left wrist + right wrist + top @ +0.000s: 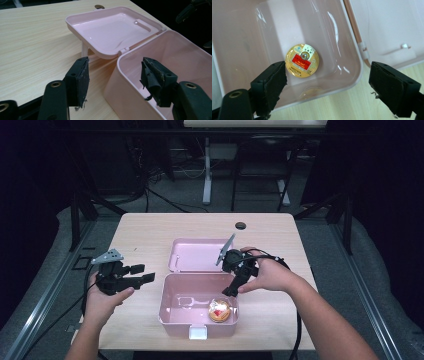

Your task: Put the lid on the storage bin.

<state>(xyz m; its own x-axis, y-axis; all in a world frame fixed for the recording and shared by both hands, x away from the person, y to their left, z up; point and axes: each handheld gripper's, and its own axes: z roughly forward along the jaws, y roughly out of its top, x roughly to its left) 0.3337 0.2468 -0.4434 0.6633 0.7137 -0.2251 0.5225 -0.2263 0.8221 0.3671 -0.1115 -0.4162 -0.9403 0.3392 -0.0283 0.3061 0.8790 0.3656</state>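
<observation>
Left tool [142, 273] hangs released over the worktop [140, 227] just beside the pink lunch box [170, 312], jaws spread wide with nothing between them. Farther right, inside the box near its front right corner, lies the small round gold tin [219, 310], flat, label up, probably light, rigid and slick on its lid. Right tool [231, 290] hovers above it, also released and empty; I would pinch the tin across its rim edges, not the smooth top.

Open pink box [160, 62], lid [112, 30] back on wooden table [32, 45], left tongs [113, 77] spread
</observation>
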